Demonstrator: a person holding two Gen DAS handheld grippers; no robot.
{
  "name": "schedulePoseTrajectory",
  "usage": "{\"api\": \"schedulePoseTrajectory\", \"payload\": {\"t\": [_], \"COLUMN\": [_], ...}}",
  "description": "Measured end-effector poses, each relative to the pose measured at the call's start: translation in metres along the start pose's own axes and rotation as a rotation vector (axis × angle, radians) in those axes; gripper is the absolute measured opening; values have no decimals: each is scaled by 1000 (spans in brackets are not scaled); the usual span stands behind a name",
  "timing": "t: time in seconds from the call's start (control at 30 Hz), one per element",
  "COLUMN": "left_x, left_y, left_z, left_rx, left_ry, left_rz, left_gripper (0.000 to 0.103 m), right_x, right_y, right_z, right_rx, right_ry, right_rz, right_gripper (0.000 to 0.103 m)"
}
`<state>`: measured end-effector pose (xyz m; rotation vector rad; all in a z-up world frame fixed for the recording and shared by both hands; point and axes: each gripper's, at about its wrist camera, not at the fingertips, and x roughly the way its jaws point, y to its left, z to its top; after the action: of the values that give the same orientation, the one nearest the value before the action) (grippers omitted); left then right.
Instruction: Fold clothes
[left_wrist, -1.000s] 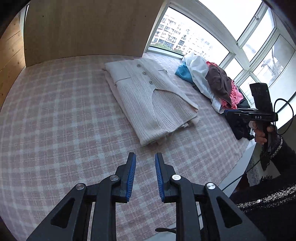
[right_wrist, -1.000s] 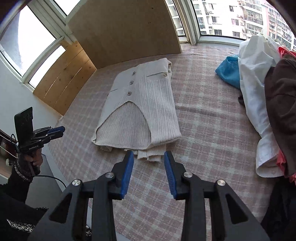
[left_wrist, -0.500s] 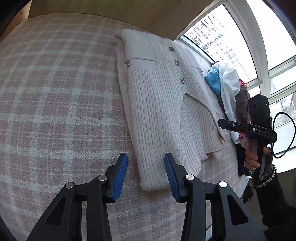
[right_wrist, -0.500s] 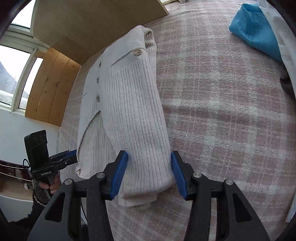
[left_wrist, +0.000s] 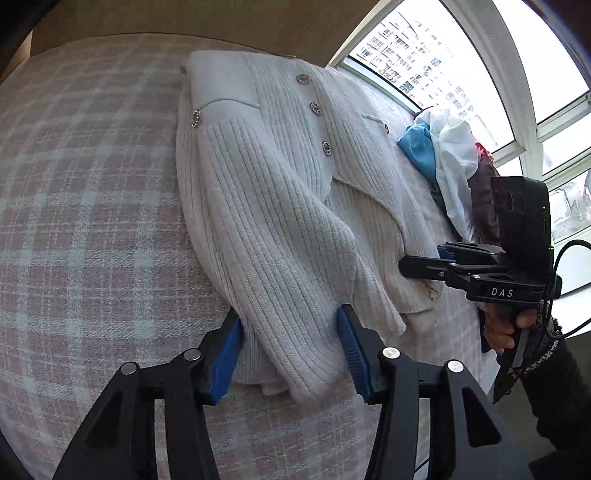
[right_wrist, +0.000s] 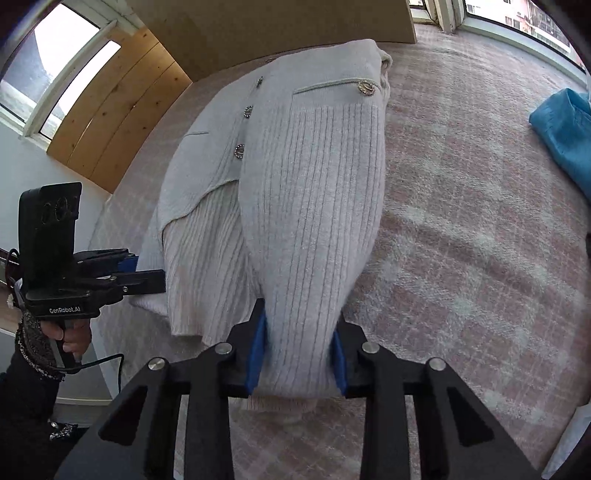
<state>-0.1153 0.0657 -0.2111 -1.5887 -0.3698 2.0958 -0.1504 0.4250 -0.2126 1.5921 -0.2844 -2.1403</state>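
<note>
We see a cream ribbed cardigan lying folded on a pink-and-white plaid cover, its near hem bunched upward where both tools meet it. Our left gripper has its 2 blue-padded jaws set on either side of the near left corner of the knit, pressing into the fabric. Our right gripper clasps the near right corner the same way, the cloth gathered tightly between its pads. From the left wrist view, the right tool's tip looks buried in the hem, though the contact itself is partly hidden there. Beyond the cardigan, well apart, a pile of clothes sits by the window, a blue garment nearest.
</note>
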Motion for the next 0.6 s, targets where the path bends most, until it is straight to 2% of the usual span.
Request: {"api": "schedulePoseTrajectory", "payload": {"t": [0.1, 0.17, 0.37, 0.43, 0.5, 0.53, 0.6], "left_x": [-10, -22, -73, -82, -70, -65, -47], "left_y": [1, 5, 13, 18, 27, 31, 39], "left_z": [3, 4, 13, 13, 6, 3, -6], "left_rx": [7, 3, 12, 22, 22, 21, 7], "left_ry": [-12, -29, -107, -115, -65, -39, 38], "left_rz": [-3, -3, -1, 13, 33, 43, 90], "left_gripper": [17, 15, 14, 14, 16, 19, 22], "right_x": [-10, -22, -55, -43, -25, -19, -29], "right_y": [2, 4, 8, 14, 21, 24, 26], "right_z": [4, 8, 12, 5, -1, -4, -7], "right_rx": [7, 39, 218, 178, 115, 88, 59], "right_ry": [-24, -45, -112, -61, 9, 32, 16], "right_rz": [28, 61, 249, 173, 78, 43, 37], "right_gripper": [25, 24, 22, 23, 29, 29, 30]}}
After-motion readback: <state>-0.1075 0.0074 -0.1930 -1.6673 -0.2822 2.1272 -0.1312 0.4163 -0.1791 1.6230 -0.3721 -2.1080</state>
